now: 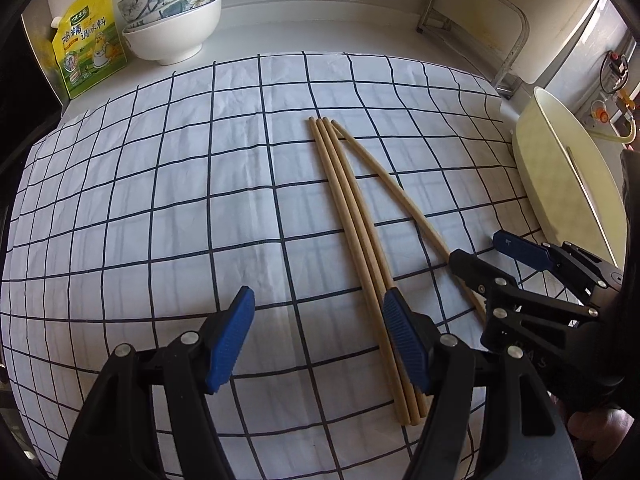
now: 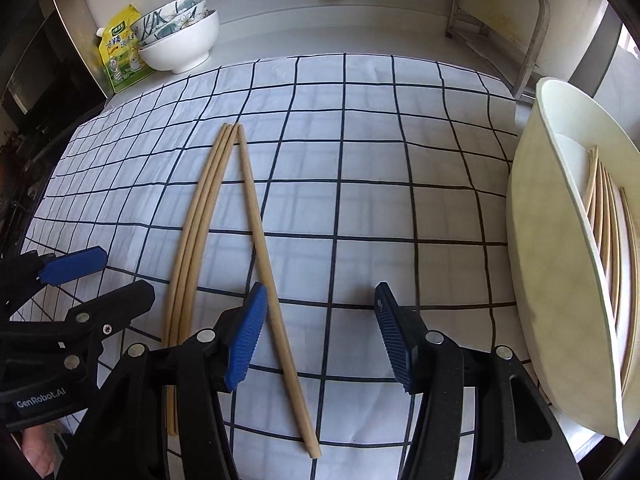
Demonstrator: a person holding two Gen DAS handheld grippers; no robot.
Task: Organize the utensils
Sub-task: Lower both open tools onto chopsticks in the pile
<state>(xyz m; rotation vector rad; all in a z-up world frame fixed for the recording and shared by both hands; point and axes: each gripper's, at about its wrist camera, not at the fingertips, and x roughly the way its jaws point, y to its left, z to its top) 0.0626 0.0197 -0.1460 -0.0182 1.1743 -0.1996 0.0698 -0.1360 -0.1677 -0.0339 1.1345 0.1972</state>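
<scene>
My left gripper (image 1: 318,334) is wide open, nothing between the pads; a bundle of 3 chopsticks (image 1: 352,232) runs under its right finger. My right gripper (image 2: 320,332) is also wide, gripping nothing, w/ a lone chopstick (image 2: 266,264) passing just inside its left finger. Tray (image 2: 536,240) sits right of the right fingers w/ more sticks in it. Checked cloth (image 1: 160,200) below; stacked bowls (image 1: 172,20) and a yellow pouch (image 1: 88,40) far back left.
</scene>
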